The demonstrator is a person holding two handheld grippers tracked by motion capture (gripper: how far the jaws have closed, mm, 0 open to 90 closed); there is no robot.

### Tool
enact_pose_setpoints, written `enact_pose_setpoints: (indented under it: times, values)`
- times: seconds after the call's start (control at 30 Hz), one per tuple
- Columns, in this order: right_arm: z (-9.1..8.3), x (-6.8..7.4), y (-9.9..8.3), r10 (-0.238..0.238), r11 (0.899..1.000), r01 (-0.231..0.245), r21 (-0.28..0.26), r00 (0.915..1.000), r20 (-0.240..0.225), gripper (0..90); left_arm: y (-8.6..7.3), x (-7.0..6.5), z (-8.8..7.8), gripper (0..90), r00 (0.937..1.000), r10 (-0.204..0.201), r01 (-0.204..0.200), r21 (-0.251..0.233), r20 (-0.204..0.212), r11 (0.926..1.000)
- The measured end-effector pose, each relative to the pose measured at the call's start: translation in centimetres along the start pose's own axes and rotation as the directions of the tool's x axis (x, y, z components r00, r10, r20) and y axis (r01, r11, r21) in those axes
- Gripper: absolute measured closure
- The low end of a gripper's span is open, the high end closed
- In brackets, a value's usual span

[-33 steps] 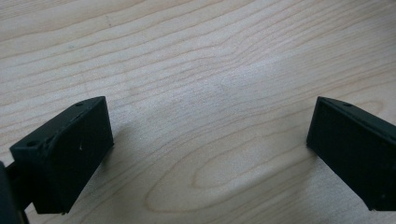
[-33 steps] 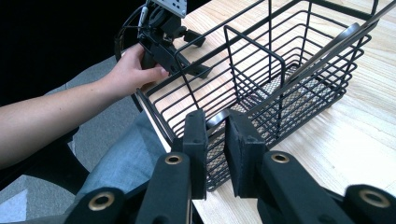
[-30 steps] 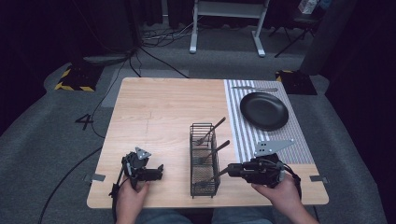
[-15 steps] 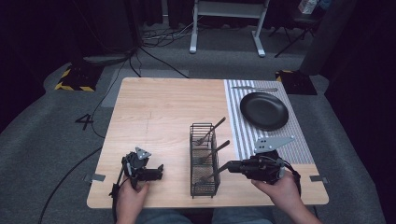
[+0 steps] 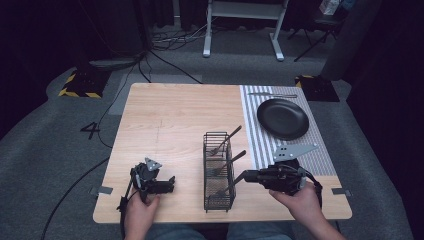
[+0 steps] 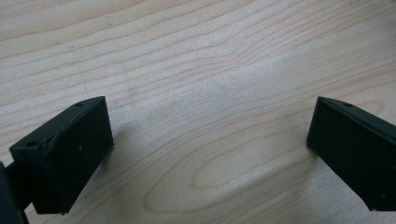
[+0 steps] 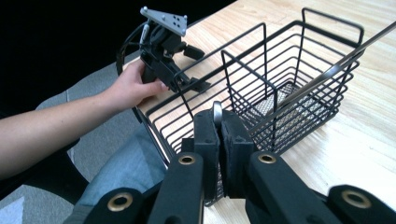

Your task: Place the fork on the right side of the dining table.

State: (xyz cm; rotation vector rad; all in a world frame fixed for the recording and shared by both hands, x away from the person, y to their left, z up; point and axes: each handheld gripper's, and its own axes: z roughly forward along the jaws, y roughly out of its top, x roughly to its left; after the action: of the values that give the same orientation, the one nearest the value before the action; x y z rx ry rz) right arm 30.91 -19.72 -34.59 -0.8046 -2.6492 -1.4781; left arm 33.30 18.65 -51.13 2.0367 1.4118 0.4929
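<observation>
A black wire basket (image 5: 219, 170) with three compartments stands on the wooden table (image 5: 170, 125); a metal utensil leans out of each one. My right gripper (image 5: 245, 176) reaches in from the right, shut on the handle of the nearest utensil (image 5: 227, 189). In the right gripper view, the jaws of the right gripper (image 7: 218, 123) pinch the silver handle end (image 7: 217, 111) at the basket (image 7: 280, 70) rim. My left gripper (image 5: 171, 183) rests left of the basket. In its own view the left gripper (image 6: 210, 144) is open over bare wood (image 6: 210, 70) with nothing between its jaws.
A black plate (image 5: 282, 118) lies on a striped mat (image 5: 300, 150) at the table's right, with a metal utensil (image 5: 272, 95) beyond it. The other hand and left gripper (image 7: 198, 69) sit past the basket in the right gripper view. A second handle (image 7: 336, 65) crosses the basket.
</observation>
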Motion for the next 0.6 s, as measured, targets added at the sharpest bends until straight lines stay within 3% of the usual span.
enact_pose_setpoints:
  times: [0.6]
  values:
    - [-2.9, 0.3, 1.3, -0.001, 0.994, 0.003, -0.114, 0.9999, 0.016, 87.2, 0.2, 0.0, 0.2, 0.4, 1.0, 0.003, -0.003, -0.001, 0.0, 1.0]
